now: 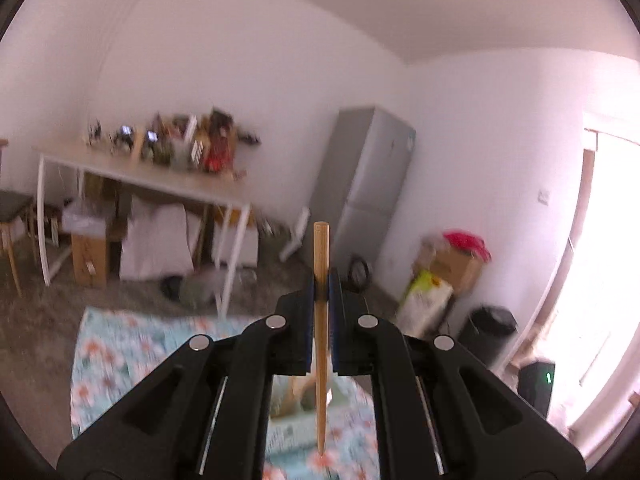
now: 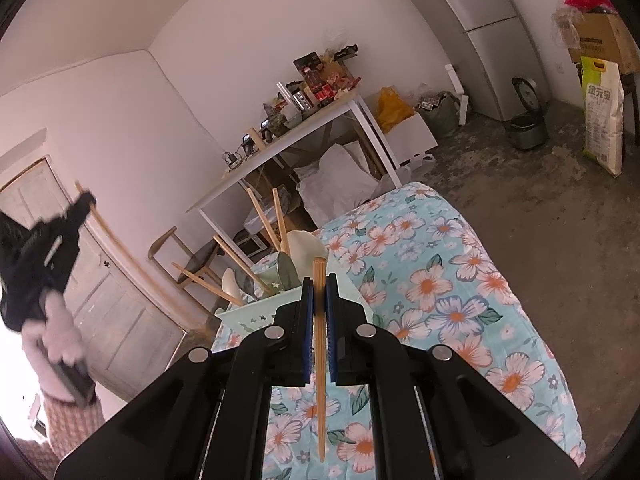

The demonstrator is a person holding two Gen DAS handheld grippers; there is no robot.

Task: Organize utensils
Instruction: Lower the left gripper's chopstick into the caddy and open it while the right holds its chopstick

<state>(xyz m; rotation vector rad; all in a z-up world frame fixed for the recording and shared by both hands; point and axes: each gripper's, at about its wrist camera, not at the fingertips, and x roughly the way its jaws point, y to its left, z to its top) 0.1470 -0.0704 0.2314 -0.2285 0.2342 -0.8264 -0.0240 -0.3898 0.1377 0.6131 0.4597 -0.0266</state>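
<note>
Two grippers each pinch one wooden chopstick. Low in the middle of the left wrist view, the left gripper point(image 1: 321, 286) is clamped on a chopstick point(image 1: 321, 320), which stands nearly straight up between the blue pads, thin tip down, probably so it can drop into a holder. The same gripper point(image 2: 78, 210) shows blurred at the left edge of the right wrist view, stick poking out. The right gripper point(image 2: 319, 296) squeezes its own chopstick point(image 2: 320, 360) the same way. Just past its tips sits the pale green utensil basket point(image 2: 248, 318), with more chopsticks point(image 2: 262, 216) and spoons point(image 2: 306, 242) leaning out. It rests on the flowery tablecloth point(image 2: 440, 280). Farther back stands a white table point(image 2: 280, 144).
</note>
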